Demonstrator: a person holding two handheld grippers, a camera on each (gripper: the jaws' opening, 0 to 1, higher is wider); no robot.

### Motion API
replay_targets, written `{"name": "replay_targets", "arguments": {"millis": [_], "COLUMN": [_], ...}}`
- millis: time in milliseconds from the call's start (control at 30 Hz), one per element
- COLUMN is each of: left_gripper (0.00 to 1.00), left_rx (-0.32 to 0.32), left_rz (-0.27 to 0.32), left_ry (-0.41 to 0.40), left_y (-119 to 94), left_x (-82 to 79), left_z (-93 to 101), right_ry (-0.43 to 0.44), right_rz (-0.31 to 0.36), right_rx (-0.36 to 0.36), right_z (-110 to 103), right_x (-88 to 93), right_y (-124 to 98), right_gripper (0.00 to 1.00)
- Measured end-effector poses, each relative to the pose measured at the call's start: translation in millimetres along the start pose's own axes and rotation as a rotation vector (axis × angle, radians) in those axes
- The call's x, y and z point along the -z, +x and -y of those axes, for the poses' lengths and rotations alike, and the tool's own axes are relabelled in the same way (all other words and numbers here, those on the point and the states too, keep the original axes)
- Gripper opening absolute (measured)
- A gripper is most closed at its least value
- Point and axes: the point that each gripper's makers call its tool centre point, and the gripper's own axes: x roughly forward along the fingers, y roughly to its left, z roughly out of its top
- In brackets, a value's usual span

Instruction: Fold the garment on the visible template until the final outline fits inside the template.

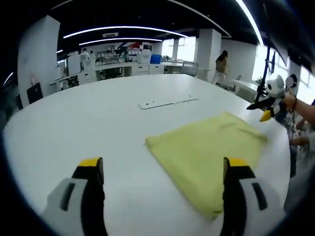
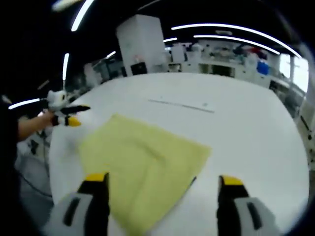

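Note:
A yellow garment (image 1: 206, 150) lies folded into a rough rectangle on the white table (image 1: 88, 118). My left gripper (image 1: 162, 164) is open just above the table, its right jaw over the garment's near edge and its left jaw over bare table. In the right gripper view the garment (image 2: 142, 157) lies under my open right gripper (image 2: 163, 179), with the left jaw over cloth and nothing between the jaws. The right gripper (image 1: 266, 105), held by a hand, shows beyond the garment's far corner. The left gripper (image 2: 69, 115) shows at the garment's left side.
A thin white flat strip (image 1: 167, 102) lies on the table beyond the garment, also visible as the strip (image 2: 182, 104). The table's edge curves close past the garment's right side. A person (image 1: 221, 66) stands far off among desks and pillars.

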Motion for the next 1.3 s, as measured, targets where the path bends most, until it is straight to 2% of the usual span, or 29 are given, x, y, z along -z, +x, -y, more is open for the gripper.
{"name": "replay_targets", "arguments": {"millis": [167, 300, 400, 567, 700, 800, 1000, 1133, 1300], "left_gripper": [0.99, 0.99, 0.95, 0.86, 0.82, 0.76, 0.60, 0.47, 0.37], "left_rx": [0.014, 0.031, 0.042, 0.065, 0.075, 0.076, 0.087, 0.096, 0.123], "left_rz": [0.025, 0.023, 0.023, 0.024, 0.008, -0.012, -0.041, -0.043, -0.057], "left_ry": [-0.005, -0.006, -0.024, -0.043, -0.042, -0.037, -0.045, -0.069, -0.123], "left_y": [-14.5, -25.5, -30.6, -36.0, -40.6, -40.9, -42.9, -42.8, -36.3], "left_x": [1.4, 9.4, 16.1, 29.0, 41.3, 51.2, 68.4, 74.1, 89.1], "left_z": [6.0, 19.5, 24.7, 32.9, 43.9, 44.4, 50.3, 55.3, 62.7], "right_ry": [0.009, -0.005, 0.004, 0.029, 0.039, 0.038, 0.045, 0.057, 0.079], "right_rz": [-0.002, -0.013, -0.030, -0.032, -0.024, -0.017, -0.010, -0.020, -0.021], "right_rx": [-0.027, -0.041, -0.056, -0.057, -0.053, -0.051, -0.050, -0.043, -0.030], "right_z": [-15.9, -25.4, -32.6, -37.4, -43.5, -45.2, -47.2, -48.5, -49.8], "right_x": [14.4, 28.1, 41.7, 54.3, 63.1, 67.0, 75.4, 83.7, 93.6], "right_y": [-12.4, -21.5, -27.1, -30.4, -32.7, -32.6, -29.9, -28.4, -26.2], "right_gripper": [0.96, 0.96, 0.95, 0.91, 0.83, 0.76, 0.61, 0.58, 0.52]}}
